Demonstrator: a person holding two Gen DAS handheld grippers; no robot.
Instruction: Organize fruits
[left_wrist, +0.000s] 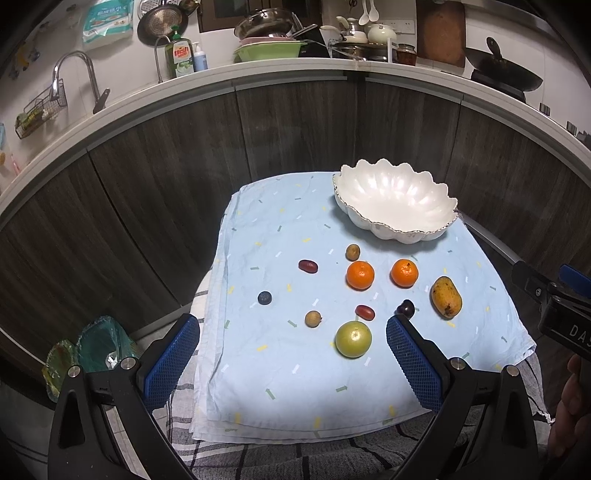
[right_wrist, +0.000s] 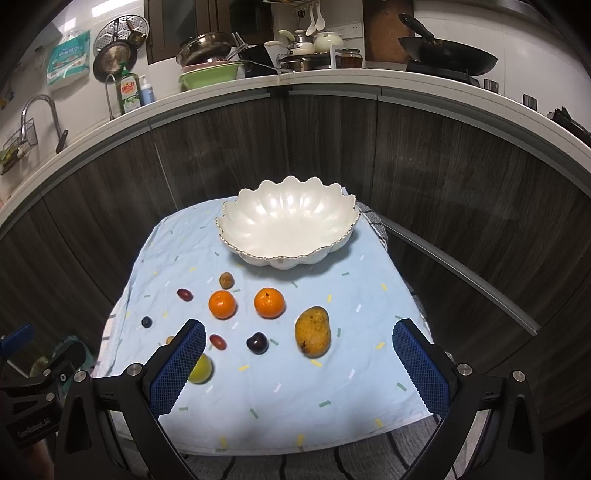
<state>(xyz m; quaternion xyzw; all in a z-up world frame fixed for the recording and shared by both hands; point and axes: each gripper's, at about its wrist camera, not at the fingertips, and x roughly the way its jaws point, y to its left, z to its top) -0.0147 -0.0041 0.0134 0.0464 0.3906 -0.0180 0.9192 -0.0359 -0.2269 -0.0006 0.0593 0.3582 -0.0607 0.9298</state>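
Note:
An empty white scalloped bowl (left_wrist: 395, 201) (right_wrist: 288, 221) stands at the far side of a light blue cloth (left_wrist: 280, 369) (right_wrist: 303, 398). On the cloth lie two oranges (left_wrist: 360, 275) (right_wrist: 269, 303), a yellow mango (left_wrist: 446, 297) (right_wrist: 312, 331), a green round fruit (left_wrist: 353, 339) (right_wrist: 201, 369), a dark cherry (left_wrist: 406, 308) (right_wrist: 257, 342), red grapes (left_wrist: 308, 265) (right_wrist: 218, 341), a blueberry (left_wrist: 264, 297) (right_wrist: 146, 322) and small brown longans (left_wrist: 313, 318) (right_wrist: 226, 280). My left gripper (left_wrist: 291, 350) is open above the near edge, the green fruit between its fingers. My right gripper (right_wrist: 299, 354) is open, above the cherry and mango.
The cloth covers a small table in front of dark wood cabinets. A kitchen counter (left_wrist: 295, 72) behind holds dishes, a wok (right_wrist: 448, 55), dish soap (left_wrist: 180, 55) and a faucet (left_wrist: 74, 74). A bin with a plastic bag (left_wrist: 99, 343) sits at lower left.

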